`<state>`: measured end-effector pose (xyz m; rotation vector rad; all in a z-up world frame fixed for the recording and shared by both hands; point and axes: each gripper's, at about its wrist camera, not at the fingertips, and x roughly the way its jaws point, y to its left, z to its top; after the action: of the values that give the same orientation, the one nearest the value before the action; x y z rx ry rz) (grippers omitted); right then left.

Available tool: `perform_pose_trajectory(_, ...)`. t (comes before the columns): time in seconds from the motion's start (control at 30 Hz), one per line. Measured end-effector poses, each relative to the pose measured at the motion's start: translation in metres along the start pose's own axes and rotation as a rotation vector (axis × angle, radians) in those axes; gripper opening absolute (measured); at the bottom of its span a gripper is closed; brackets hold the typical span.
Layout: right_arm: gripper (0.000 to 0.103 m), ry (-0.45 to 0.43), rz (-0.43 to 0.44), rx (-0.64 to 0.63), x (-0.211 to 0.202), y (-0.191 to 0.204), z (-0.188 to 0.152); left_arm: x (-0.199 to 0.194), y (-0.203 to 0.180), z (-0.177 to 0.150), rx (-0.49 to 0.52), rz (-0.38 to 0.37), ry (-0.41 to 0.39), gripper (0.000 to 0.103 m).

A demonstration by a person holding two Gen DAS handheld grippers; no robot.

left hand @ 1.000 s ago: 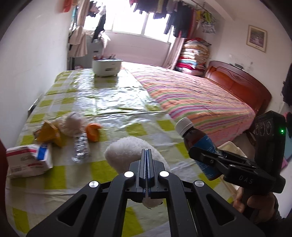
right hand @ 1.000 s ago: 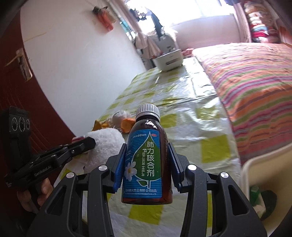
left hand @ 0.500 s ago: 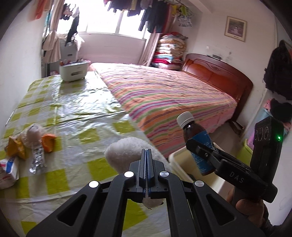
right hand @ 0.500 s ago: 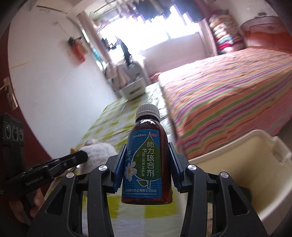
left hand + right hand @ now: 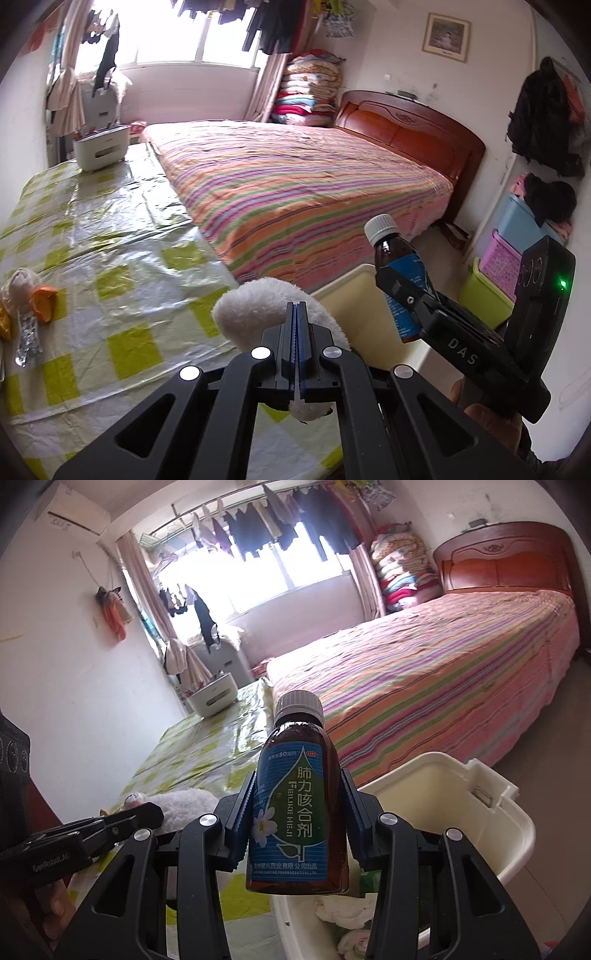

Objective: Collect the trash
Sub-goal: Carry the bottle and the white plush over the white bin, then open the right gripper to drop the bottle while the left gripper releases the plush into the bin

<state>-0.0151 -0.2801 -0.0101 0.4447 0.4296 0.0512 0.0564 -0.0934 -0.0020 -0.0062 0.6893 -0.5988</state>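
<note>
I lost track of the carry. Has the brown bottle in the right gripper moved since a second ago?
Yes. The brown bottle has left the checked table and now hangs over the cream bin beside it.

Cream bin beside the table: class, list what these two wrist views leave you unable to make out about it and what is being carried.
- Cream bin: right wrist view, its contents mostly hidden behind the medicine bottle and right gripper.
- White fluffy item: left wrist view, the pinched part hidden by the left gripper; what it is stays unclear.
- Bottle's fill level: dark glass and label hide it.
- Table litter: cut off at the left edge.
</note>
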Motion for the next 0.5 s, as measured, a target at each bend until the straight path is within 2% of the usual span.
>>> perform_pose_trajectory(0.2,0.045,-0.019,-0.041,0.038,-0.001,-0.010,-0.002,0.005,-0.014,0.001,0.027,-0.015,0.009,0.001)
perform_pose_trajectory(0.3,0.066,-0.025,-0.063,0.077,-0.001,-0.018,-0.003,0.007,-0.019,0.001,0.031,-0.018,0.012,0.001)
perform_pose_trajectory(0.5,0.075,-0.123,-0.077,0.173,-0.023,-0.042,0.002,0.015,-0.026,0.001,0.041,-0.033,0.026,0.001)
